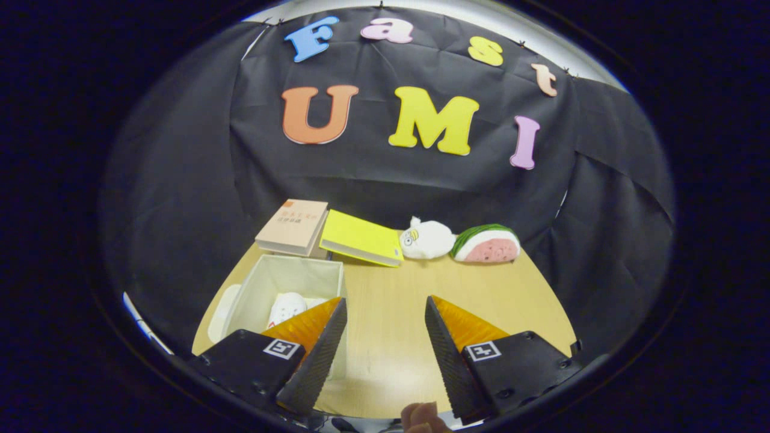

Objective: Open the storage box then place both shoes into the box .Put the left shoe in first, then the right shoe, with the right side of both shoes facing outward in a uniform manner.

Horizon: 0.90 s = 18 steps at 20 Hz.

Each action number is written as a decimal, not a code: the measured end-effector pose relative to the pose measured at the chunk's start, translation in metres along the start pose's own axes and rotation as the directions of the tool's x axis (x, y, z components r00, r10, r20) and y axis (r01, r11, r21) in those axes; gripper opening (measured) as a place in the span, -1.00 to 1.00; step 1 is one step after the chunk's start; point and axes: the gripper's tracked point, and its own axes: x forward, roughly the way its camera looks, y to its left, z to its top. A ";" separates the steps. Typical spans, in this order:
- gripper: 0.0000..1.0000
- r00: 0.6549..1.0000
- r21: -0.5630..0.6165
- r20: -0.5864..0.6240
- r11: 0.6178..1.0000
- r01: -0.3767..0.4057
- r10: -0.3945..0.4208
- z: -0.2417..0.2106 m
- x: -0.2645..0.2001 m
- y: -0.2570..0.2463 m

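Gripper [385, 313]: fingers spread apart, holding nothing, over bare table [391, 337]. Storage box [283, 279]: lower left, lid off, white shoe [286, 308] inside. Books [295, 227], two plush toys [457, 240]: mid-frame, beyond.

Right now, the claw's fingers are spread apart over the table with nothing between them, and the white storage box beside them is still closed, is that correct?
Not quite: the storage box is open, not closed. The gripper view looks down into it, and a white shoe lies inside. The rest holds: the claw has its fingers spread apart over the table with nothing between them.
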 end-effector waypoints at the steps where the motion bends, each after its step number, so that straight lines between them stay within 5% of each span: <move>1: 0.70 0.999 -0.012 0.049 1.000 0.022 -0.021 0.011 -0.004 -0.012; 10: 1.00 0.965 0.048 0.264 0.999 -0.002 -0.010 0.064 -0.064 -0.060; 18: 1.00 0.930 0.091 0.368 0.995 -0.041 0.005 0.118 -0.111 -0.071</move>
